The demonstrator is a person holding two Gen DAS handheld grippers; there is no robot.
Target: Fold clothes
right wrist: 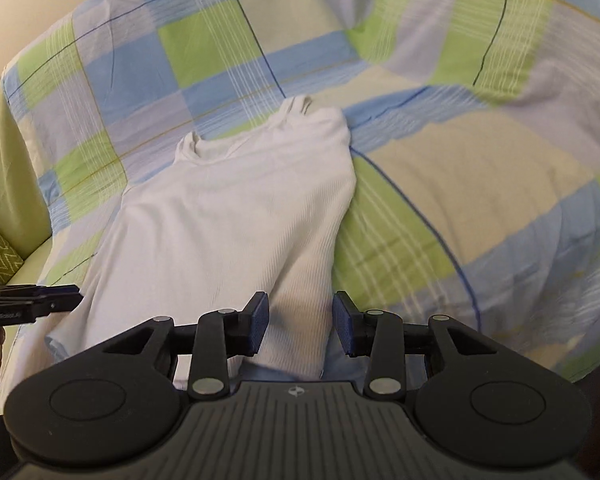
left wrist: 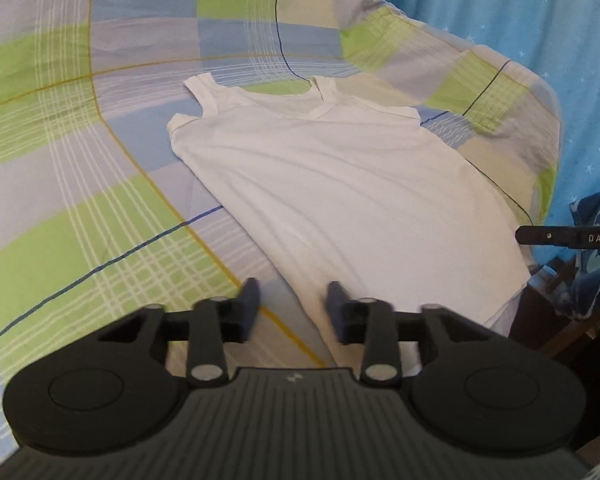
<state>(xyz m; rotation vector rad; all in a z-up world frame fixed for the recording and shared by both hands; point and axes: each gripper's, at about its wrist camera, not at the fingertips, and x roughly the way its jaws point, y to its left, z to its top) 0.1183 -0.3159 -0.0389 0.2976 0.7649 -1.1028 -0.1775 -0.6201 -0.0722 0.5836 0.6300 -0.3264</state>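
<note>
clearly the white tank top (left wrist: 332,184) lies spread flat on the checked bedsheet (left wrist: 100,184), straps away from the person and hem toward them at the bed's near edge; no fold shows in it. the left gripper (left wrist: 292,300) hovers spread over the hem's left end, nothing between its fingers, and the right gripper (right wrist: 300,314) hangs spread over the hem's right part, likewise holding nothing. this could be a garment laid out for folding, or one just opened flat; the pictures do not settle which, so i judge only that both tools are poised at the hem. any pinch there would need both layers of the thin ribbed cloth caught together. the hem itself is partly hidden behind each gripper body, the far strap is bunched, and the dark thing right of the bed is unclear.
</note>
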